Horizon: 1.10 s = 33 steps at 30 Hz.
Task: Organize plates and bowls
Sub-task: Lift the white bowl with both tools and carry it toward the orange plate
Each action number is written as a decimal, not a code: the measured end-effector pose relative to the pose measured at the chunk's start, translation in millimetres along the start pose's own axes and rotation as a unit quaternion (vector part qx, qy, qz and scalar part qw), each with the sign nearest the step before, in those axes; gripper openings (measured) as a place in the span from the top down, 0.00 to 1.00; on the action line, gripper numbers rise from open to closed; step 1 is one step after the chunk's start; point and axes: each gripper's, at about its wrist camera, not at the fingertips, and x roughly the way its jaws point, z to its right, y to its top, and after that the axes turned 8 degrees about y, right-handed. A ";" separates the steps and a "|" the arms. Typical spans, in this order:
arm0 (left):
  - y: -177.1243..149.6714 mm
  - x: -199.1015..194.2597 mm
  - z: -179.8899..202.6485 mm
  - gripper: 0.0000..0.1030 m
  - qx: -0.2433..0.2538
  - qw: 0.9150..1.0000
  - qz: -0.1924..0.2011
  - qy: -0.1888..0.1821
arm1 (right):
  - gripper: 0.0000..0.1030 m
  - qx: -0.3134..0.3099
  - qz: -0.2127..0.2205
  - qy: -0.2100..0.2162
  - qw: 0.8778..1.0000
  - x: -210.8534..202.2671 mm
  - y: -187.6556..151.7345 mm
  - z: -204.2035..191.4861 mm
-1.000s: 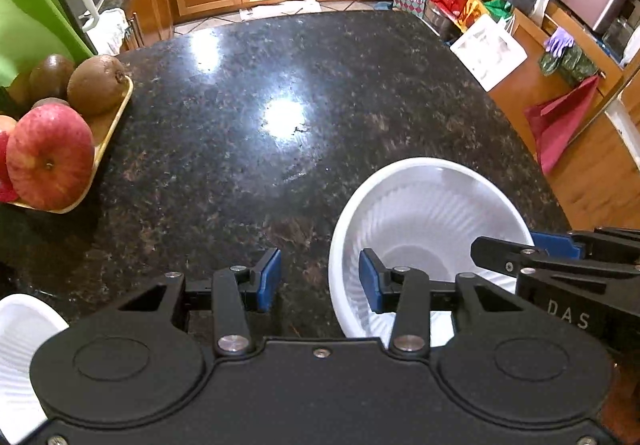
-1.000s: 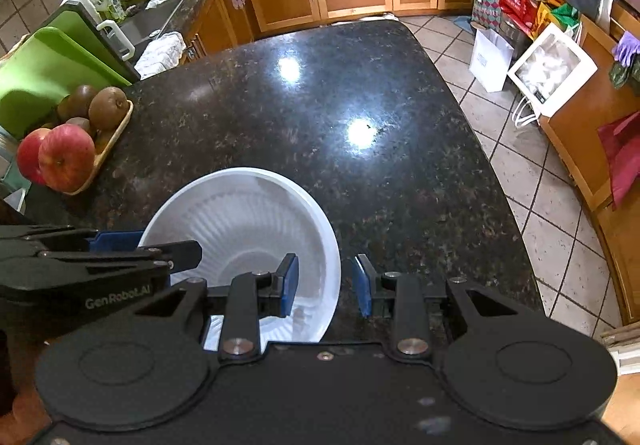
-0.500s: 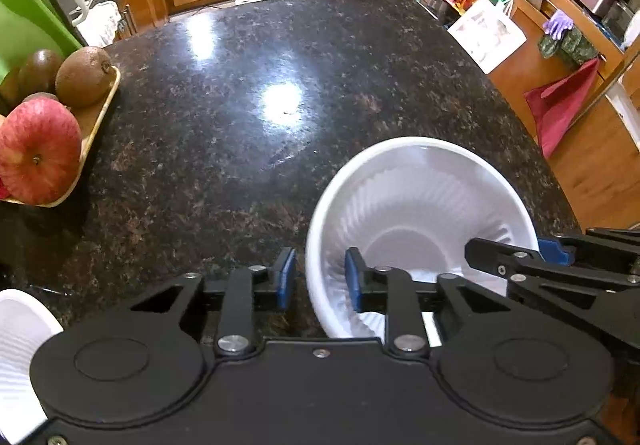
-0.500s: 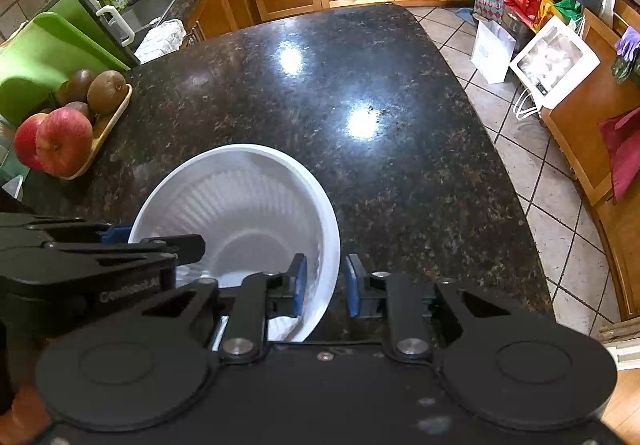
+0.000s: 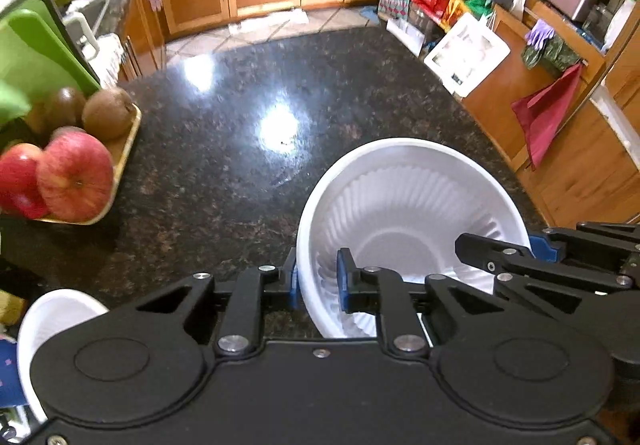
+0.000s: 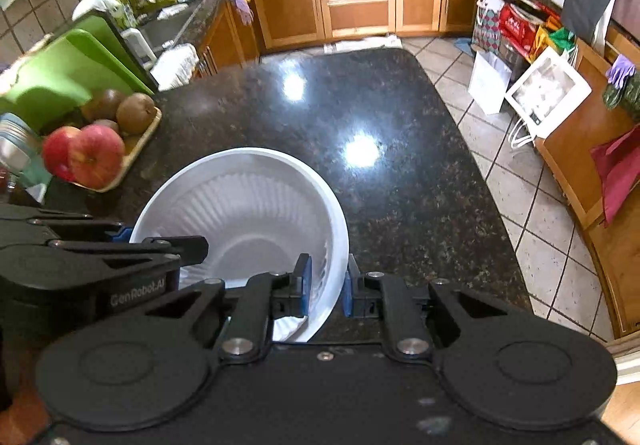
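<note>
Step in hand: 2-handed pickup of the big white bowl (image 5: 408, 221). Bowl sits at the near right part of the dark stone desk (image 5: 248, 93), tilted up toward the cameras, its far rim looking clear of the stone.

Left tongs (image 5: 316, 279) are clamped on the bowl's near left rim, 1 blue pad outside the wall, 1 inside; they have just been closing, rim between them. Right tongs (image 6: 326, 283) are clamped on the near right rim the same way, wall between the pads; closed a touch sooner. Each view shows the other tongs reaching over the opposite rim.

A second white dish (image 5: 52, 329) shows at the near left edge of the left view, mostly hidden behind the tongs body. Likely the stack target, cannot tell if plate or bowl.

Off-task: wooden tray (image 6: 140, 141) with apples (image 6: 96, 161) and kiwis at far left of the desk, green cutting boards (image 6: 68, 69) behind it.

Next move, my read: lift with both grips level and in step, as the thin ribbed wall may flex or slip. Carry left toward the other dish, keep clear of the fruit tray, lower to nest, then release both.
</note>
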 end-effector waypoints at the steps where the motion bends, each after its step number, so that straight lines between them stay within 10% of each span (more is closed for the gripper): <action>1: -1.9 -6.4 -0.9 0.78 0.001 1.000 0.006 -0.001 | 0.83 0.000 0.005 0.001 1.000 -6.5 -1.6 -3.0; 19: -111.3 -116.2 -39.1 0.78 0.004 0.999 0.052 -0.016 | 0.82 -0.023 0.049 0.046 0.997 -122.6 -106.6 -88.6; 33: -237.6 -137.3 -55.6 0.78 -0.067 0.993 0.055 0.078 | 0.82 -0.104 -0.028 0.131 0.986 -101.9 -213.2 -142.9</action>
